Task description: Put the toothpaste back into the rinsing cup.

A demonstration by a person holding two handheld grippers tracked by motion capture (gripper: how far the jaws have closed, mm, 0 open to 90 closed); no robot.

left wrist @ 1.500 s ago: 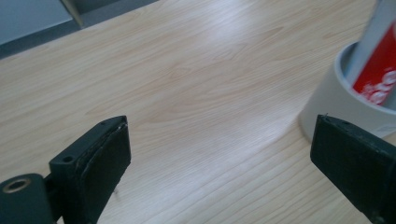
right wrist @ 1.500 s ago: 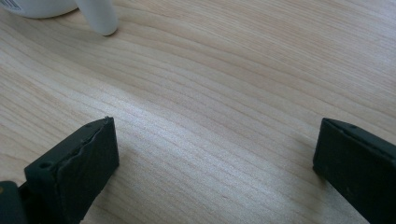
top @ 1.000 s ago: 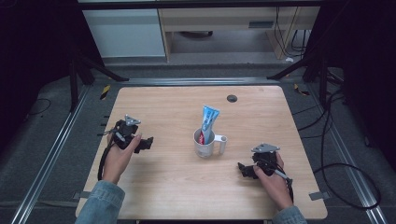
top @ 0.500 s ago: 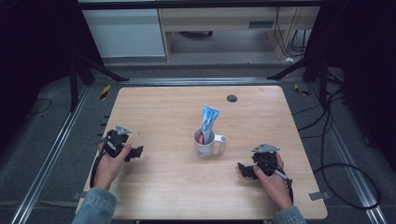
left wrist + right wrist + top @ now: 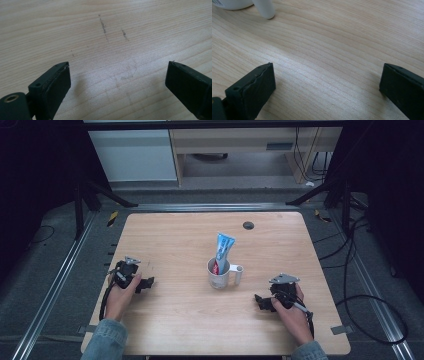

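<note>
While both hands rest low on the pale rectangular wooden table (image 5: 180, 235), the white ceramic mug with a side handle (image 5: 220, 275) stands near its middle, holding an upright blue-and-white toothpaste tube (image 5: 223, 249) that leans slightly toward the far edge. Left gripper (image 5: 145, 283) sits well to the left of the mug, close to the table's left edge, jaws spread wide with nothing between them. Right gripper (image 5: 261, 302) lies to the right of the mug and nearer the front edge, jaws likewise parted and empty. Bare wood lies between each gripper and the mug, and more behind the mug up to a small black round grommet (image 5: 248, 225) near the far edge. Left gripper view: only wood grain with faint dark scuff marks (image 5: 103, 26) ahead of the spread jaws of the left gripper (image 5: 117, 85). Right gripper view: the mug's base (image 5: 233, 3) and handle (image 5: 265, 10) at the top left corner, well apart from the jaws of the right gripper (image 5: 327, 85); the tube is not visible there.
</note>
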